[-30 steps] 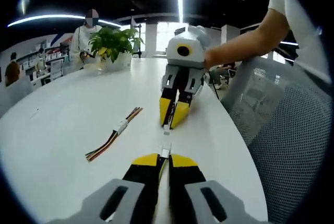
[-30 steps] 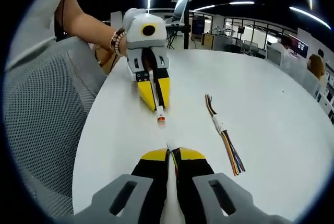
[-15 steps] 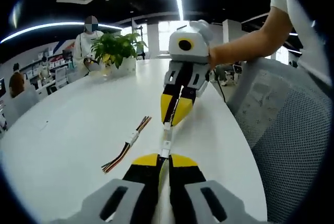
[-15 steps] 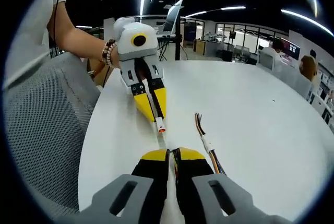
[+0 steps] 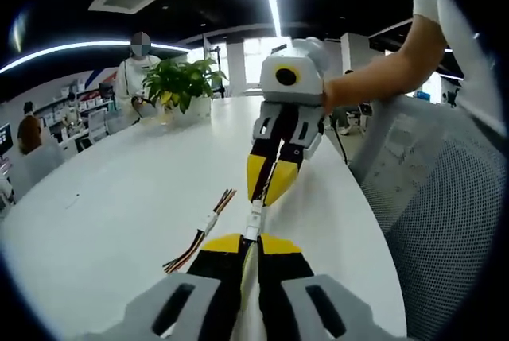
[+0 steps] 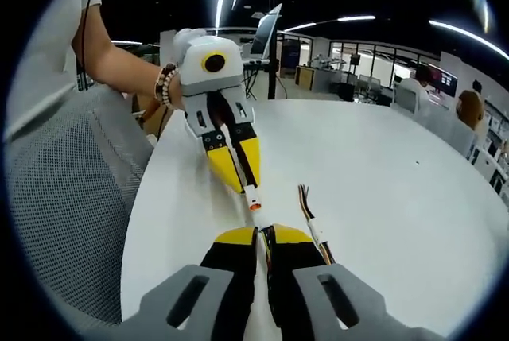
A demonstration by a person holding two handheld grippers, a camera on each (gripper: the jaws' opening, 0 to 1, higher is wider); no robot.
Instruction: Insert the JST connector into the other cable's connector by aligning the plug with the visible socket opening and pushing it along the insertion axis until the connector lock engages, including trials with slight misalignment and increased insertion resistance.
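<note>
- Left gripper (image 5: 250, 239), low in the left gripper view: jaws pinched together on a small connector (image 5: 252, 230) that sticks out just past the tips, its cable trailing back between the jaws.
- Right gripper (image 6: 263, 234), low in the right gripper view: jaws likewise pressed together on a thin cable; its own plug end is hard to make out from behind.
- Straight ahead of the left tips, the right gripper (image 5: 266, 190) comes in nose-first from the far side, its connector (image 5: 255, 210) poking out toward the left one. The two white pieces sit tip to tip, touching or nearly so — I can't tell whether they have started to mate.
- From the other side, the left gripper (image 6: 238, 178) shows an orange-tipped connector (image 6: 253, 200) just beyond the right tips, slightly to their left.
- The key line: both connectors lie lengthwise along their own jaws, nearly on one axis, with a slight angle between them. My read is that the push must run straight along that line; neither hand is clearly nearer.
- Off to the left of the left tips, a spare bundle of coloured wires (image 5: 200, 231) lies on the white table (image 5: 119, 198), well clear of the action.
</note>
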